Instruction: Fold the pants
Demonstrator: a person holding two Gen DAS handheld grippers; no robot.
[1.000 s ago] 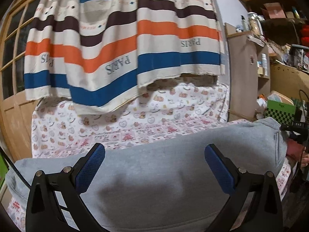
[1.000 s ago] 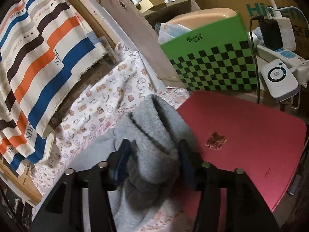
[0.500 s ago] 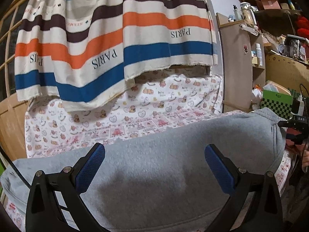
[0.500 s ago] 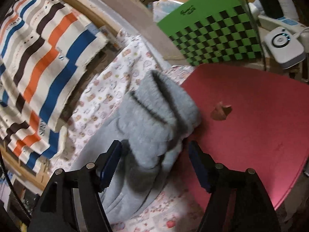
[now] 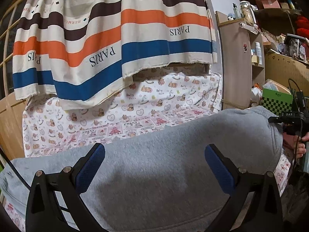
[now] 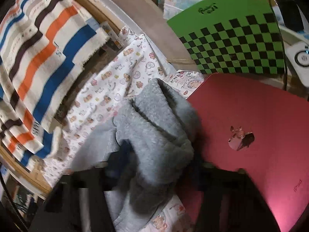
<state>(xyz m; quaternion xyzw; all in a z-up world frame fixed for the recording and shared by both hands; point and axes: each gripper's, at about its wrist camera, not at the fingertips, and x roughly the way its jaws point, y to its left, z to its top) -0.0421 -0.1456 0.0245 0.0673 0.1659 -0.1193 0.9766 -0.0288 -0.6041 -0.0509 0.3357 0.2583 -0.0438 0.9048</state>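
Grey sweatpants [image 5: 173, 133] lie across a bed sheet printed with bears [image 5: 135, 112]. My left gripper [image 5: 154, 164] hovers open over their middle, blue pads [image 5: 90, 166] wide apart and clear of the cloth. In the right wrist view the bunched end of the pants [image 6: 154, 123] sits between the jaws of my right gripper [image 6: 160, 154]. Those jaws are closing, and the blue left pad [image 6: 123, 150] presses into the fabric while cloth hides the other. The right gripper [image 5: 285, 119] and a hand [image 5: 301, 148] also show at the pants' right end.
A striped cloth [image 5: 115, 38] hangs over the back of the bed. Beside the pants' right end lies a red tablet [image 6: 251, 116], with a green checkered box [image 6: 231, 44] and a white device [image 6: 297, 58] behind it. A wooden cabinet [image 5: 237, 63] stands at the right.
My right gripper opened wider, moved forward and down over the pants' end, then narrowed its jaws around the bunched cloth. The left gripper has stayed open and nearly still.
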